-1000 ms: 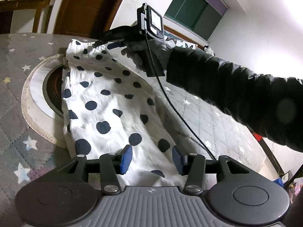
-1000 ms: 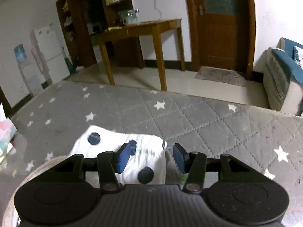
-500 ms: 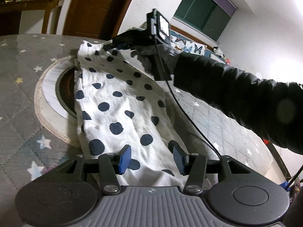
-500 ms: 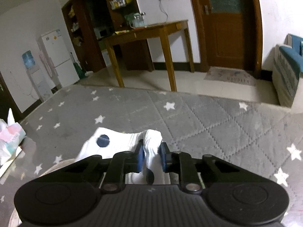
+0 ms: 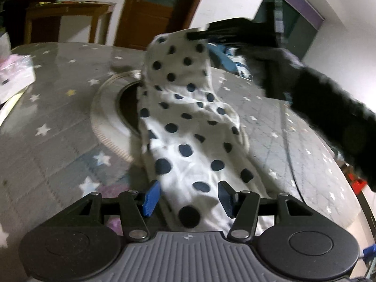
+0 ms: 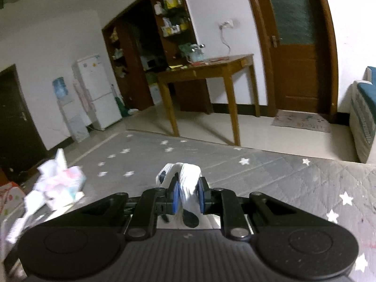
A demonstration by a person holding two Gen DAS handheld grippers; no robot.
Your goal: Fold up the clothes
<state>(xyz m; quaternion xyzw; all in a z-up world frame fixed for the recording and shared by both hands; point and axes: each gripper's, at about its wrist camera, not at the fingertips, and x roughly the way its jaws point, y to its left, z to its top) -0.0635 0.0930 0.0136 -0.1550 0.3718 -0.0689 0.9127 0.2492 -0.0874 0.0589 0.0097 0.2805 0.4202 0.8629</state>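
In the left wrist view, I am holding my left gripper (image 5: 186, 198) low in the frame with its blue-padded fingers spread wide; the near end of the polka-dot garment (image 5: 188, 127) is lying between them, and I cannot tell if either pad is touching it. The garment is thin, creased white cloth with dark navy dots. It is running up the middle of the frame as a long rumpled strip, rising off the surface toward the upper centre. There my right gripper (image 6: 189, 193), seen in its own view at lower centre, is pinching a bunched fold of the cloth between its blue pads. My dark sleeve (image 5: 333, 117) is reaching in from the right.

Under the cloth, a quilted grey cover (image 5: 47, 145) with white stars is spreading across the surface, with a round pale mat (image 5: 105, 117) left of centre. Farther off, a wooden table (image 6: 211, 70), a brown door (image 6: 296, 51) and a white fridge (image 6: 94, 89) are standing on the pale floor.
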